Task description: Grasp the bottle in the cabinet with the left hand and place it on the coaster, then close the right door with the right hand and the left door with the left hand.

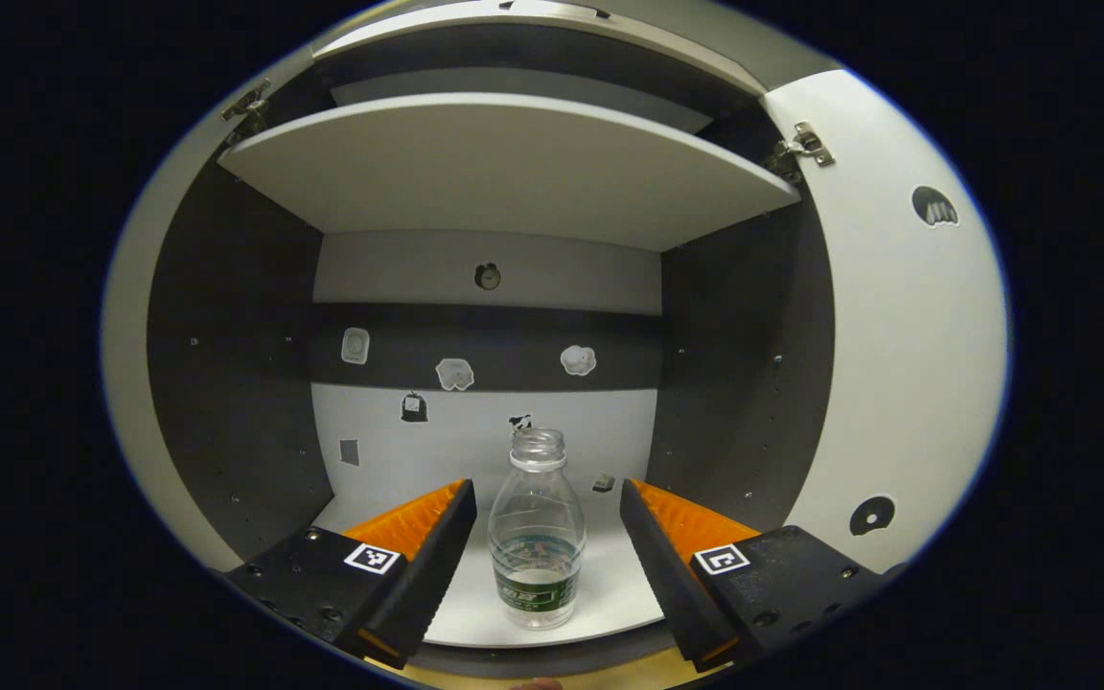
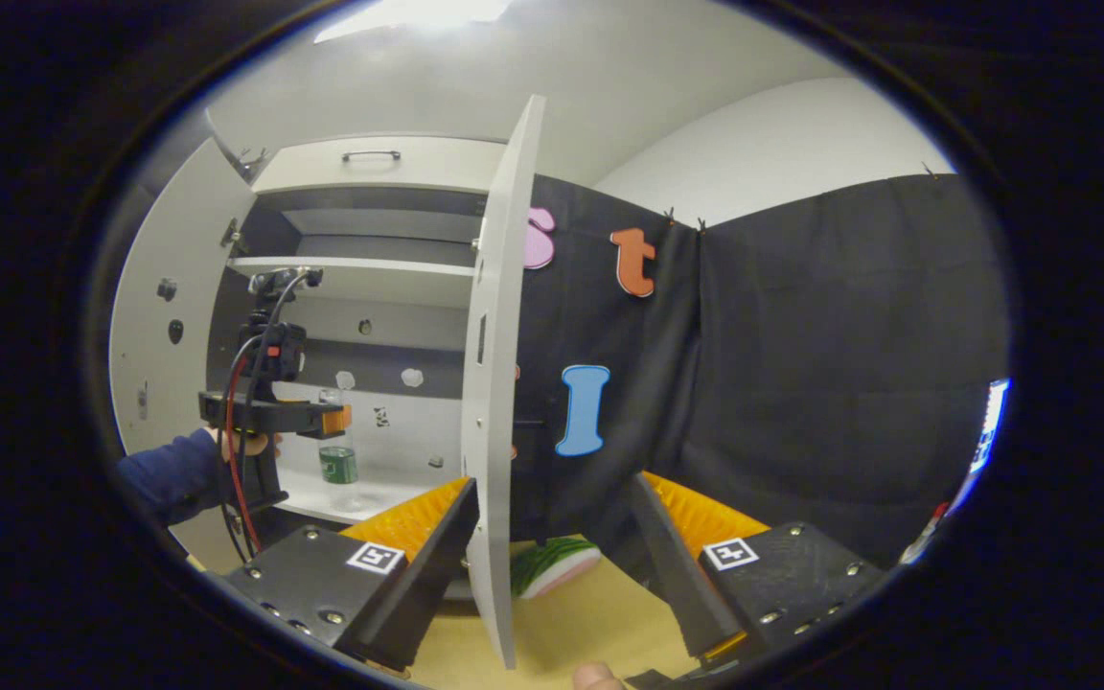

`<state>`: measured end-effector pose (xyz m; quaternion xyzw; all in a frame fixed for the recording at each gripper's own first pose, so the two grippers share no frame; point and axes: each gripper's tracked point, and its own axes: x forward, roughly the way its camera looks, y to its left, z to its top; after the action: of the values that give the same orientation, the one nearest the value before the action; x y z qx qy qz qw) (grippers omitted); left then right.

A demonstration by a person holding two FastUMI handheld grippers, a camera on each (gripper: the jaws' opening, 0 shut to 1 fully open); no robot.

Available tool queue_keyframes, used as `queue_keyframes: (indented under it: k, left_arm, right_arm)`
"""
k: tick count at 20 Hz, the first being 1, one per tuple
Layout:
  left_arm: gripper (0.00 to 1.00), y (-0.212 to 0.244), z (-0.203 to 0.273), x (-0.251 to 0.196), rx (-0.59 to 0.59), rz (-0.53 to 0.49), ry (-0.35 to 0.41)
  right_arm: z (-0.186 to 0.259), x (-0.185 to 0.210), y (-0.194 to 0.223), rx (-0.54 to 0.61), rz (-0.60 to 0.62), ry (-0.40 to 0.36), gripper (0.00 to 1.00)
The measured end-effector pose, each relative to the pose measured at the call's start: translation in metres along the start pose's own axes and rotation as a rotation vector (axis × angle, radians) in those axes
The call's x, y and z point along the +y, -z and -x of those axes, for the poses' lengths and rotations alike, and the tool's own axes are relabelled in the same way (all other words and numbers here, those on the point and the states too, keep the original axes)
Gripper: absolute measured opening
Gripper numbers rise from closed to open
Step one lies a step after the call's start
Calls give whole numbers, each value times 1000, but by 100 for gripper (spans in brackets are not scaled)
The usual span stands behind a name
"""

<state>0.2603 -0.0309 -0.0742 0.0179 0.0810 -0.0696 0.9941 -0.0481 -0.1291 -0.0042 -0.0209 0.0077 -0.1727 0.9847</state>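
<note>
In the left gripper view the left gripper is spread wide at the bottom of the frame, its fingers either side of the bottle without touching it. The bottle stands upright, capless, at lower centre on the cabinet floor, under the shelf. In the right gripper view the right gripper is also spread, gripping nothing; the right door's edge stands between its fingers, and the coaster lies on the table at lower centre. The left door is open at left.

I see a clear bottle with a green label low in the frame, white shelf above, grey cabinet walls, a navy sleeve at left, tan tabletop below.
</note>
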Motion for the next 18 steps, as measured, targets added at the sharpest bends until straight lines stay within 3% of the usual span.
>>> queue_keyframes:
  k: [6,7,8,18]
  left_arm:
    - [93,20,-22,6,57,-6,-15]
    - [79,18,-24,8,49,0,-21]
    - [77,19,-23,7,51,-1,-17]
    - [75,-1,34,-5,21,26,65]
  right_arm:
    - [-10,-8,8,14,-3,11,97]
    - [-11,-8,9,17,-4,12,97]
    - [-11,-9,10,19,-4,12,98]
    - [-1,-20,2,10,-26,1,97]
